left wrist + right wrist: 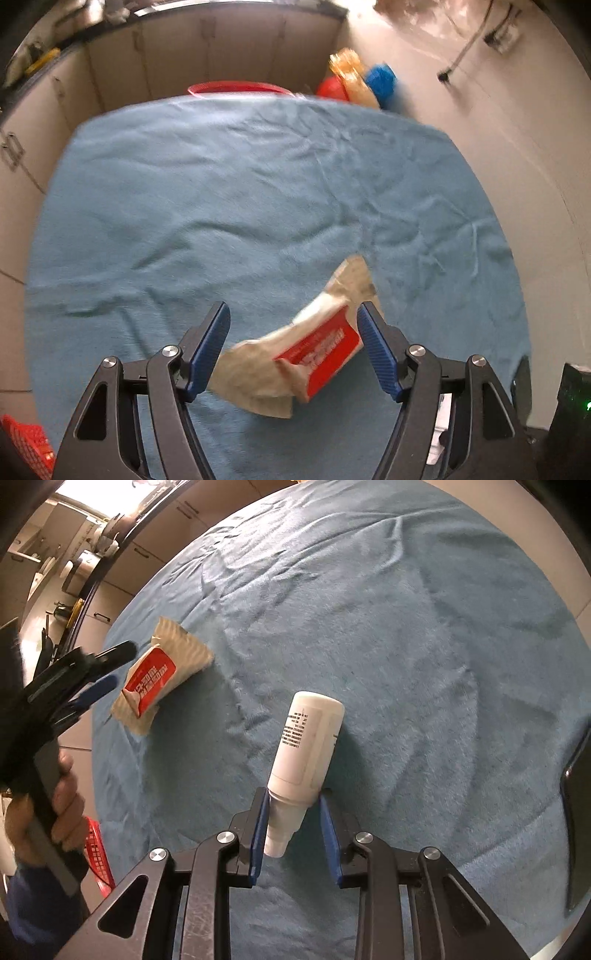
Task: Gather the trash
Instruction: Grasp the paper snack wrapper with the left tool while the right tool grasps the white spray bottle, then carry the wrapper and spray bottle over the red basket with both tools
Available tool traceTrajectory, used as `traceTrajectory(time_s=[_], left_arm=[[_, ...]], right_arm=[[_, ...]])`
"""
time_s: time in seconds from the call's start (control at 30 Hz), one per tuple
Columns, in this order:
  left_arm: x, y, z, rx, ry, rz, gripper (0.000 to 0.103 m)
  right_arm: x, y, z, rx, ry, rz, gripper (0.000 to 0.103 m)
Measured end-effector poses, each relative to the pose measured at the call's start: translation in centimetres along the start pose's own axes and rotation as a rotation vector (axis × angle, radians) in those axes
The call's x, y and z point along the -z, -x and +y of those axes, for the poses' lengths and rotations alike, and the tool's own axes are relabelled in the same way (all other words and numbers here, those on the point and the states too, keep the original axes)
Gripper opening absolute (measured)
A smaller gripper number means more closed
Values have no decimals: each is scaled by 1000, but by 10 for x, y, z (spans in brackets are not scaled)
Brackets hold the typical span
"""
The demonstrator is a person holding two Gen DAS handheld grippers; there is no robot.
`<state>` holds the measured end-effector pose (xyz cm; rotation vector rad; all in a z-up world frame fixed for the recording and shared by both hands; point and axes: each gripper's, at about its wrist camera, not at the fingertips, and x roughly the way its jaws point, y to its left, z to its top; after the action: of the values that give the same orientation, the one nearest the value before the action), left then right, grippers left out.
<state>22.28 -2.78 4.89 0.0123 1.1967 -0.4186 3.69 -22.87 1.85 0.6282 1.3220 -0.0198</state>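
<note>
The left gripper (293,347) has its two blue pads apart. The crumpled packet (299,354), tan with a red label, lies on the blue cloth (221,192) right between them. The left pad is beside the packet's tan end. The right pad is just beside the red label. Neither pad looks to be pressing on the packet yet, though the blurry picture makes that hard to tell.

To do this well, I think the left gripper should go a little lower, so the pads reach down past the packet's top. Then they can close slowly on the thick middle part. If the pads catch only a thin, floppy corner, the packet may slip out. If they go too low, they may pinch the cloth too and pull it up.

Next, the right gripper (291,830) is clamped on the white bottle (306,742). Its pads squeeze the narrow neck, and the fat body sticks out ahead of the gripper, leaning a bit to the right. The bottle's far end seems to be still on or just above the cloth. This grip is on the thin end, so the heavy part could swing. I think it is best to lift it slowly and keep the squeeze tight.

A red basket (98,849) shows at the lower left, beside the table. That may be the place for the trash.
</note>
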Motion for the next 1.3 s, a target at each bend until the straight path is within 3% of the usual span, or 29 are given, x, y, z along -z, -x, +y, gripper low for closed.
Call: traceTrajectory(time_s=[0.23, 0.33, 0.37, 0.5, 0.83, 1.1, 1.3], left_arm=[[24, -9, -27, -24, -149, 28, 66], [32, -19, -36, -26, -166, 58, 62], [34, -22, -38, -38, -170, 59, 50], [41, -16, -41, -41, -149, 38, 34], [77, 52, -14, -51, -71, -53, 34], [132, 111, 40, -114, 23, -96, 34], [160, 133, 70, -125, 95, -102, 34]], right_arm=[[-1, 3, -10, -10, -18, -2, 30], [-2, 3, -11, -13, -20, -4, 29], [-2, 3, -10, -12, -17, -4, 30], [-2, 3, -9, -11, -14, -2, 29], [13, 4, 27, -35, 62, 2, 28], [38, -8, 85, -68, 202, 43, 21], [45, -12, 96, -5, 206, 56, 21]])
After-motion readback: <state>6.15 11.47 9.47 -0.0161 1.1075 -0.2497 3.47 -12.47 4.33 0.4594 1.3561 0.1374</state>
